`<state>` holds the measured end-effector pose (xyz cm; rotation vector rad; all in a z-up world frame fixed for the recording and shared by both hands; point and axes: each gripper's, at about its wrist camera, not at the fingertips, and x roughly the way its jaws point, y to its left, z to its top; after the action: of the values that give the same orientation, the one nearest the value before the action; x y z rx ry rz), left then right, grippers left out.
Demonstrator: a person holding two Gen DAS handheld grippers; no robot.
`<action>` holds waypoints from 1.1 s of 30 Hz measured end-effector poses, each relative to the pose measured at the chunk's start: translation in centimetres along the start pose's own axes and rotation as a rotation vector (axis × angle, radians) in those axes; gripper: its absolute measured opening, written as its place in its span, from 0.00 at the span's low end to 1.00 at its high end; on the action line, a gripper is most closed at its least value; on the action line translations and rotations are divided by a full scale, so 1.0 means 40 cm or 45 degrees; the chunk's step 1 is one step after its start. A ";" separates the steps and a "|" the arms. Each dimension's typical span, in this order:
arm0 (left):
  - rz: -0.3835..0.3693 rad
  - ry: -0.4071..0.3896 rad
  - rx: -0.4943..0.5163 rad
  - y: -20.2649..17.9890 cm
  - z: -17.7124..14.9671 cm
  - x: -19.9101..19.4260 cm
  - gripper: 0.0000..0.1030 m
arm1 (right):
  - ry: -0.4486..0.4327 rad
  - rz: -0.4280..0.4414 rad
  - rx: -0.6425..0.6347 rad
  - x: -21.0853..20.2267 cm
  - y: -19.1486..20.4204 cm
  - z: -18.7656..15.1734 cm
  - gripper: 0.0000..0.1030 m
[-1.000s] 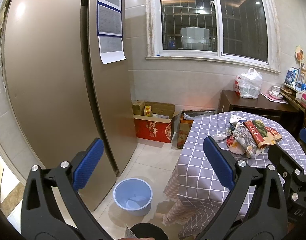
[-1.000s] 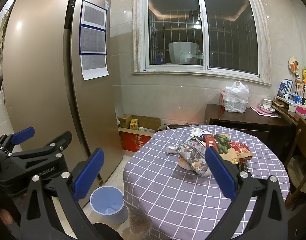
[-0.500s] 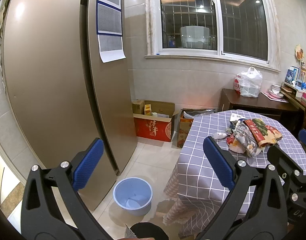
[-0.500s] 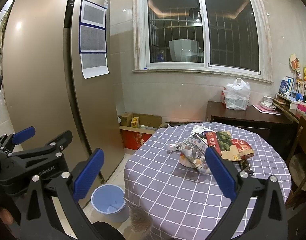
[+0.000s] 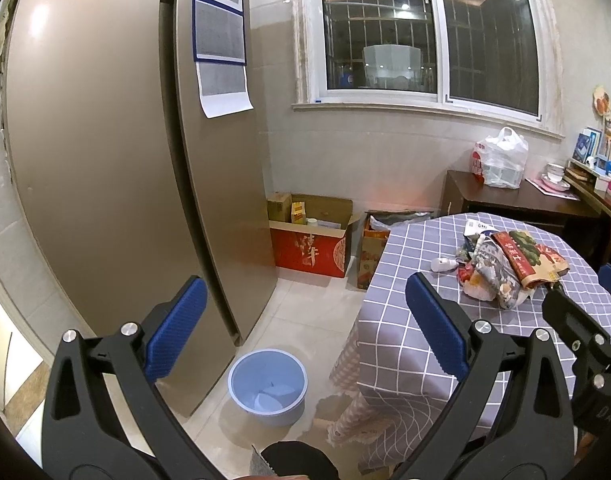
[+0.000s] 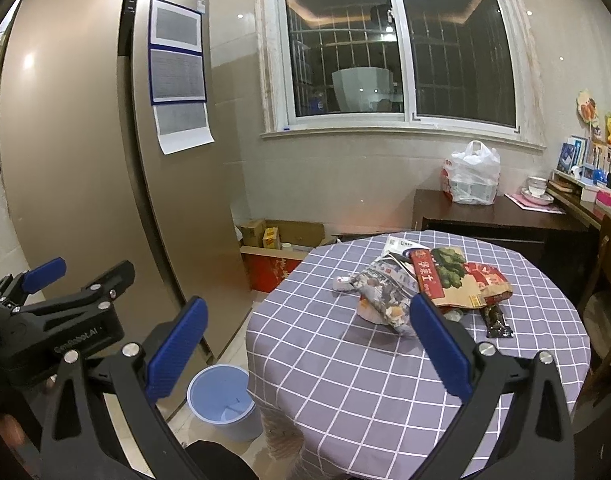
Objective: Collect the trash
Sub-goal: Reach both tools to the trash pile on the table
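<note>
While both agape & empty, trash pile (image 6: 417, 284) on table (image 6: 345, 380) just beyond right hand-held gripper (image 6: 309, 344)

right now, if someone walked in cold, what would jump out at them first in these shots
The heap of snack wrappers in the middle of the round table with the grey checked cloth draws the eye first. Next is the light blue wastebasket on the floor between that table and the tall bronze fridge. Both the left gripper and right gripper are open and empty, short of the pile.
</note>
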<state>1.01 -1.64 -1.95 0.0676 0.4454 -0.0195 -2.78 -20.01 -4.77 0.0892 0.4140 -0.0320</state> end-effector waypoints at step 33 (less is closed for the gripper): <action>-0.505 0.405 0.105 -0.522 -0.008 0.461 0.94 | 0.256 -0.136 0.456 0.311 -0.539 -0.093 0.96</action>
<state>16.80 -22.53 -11.45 0.0629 0.7709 -0.4222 6.05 -41.29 -14.89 0.4263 0.6112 -0.2040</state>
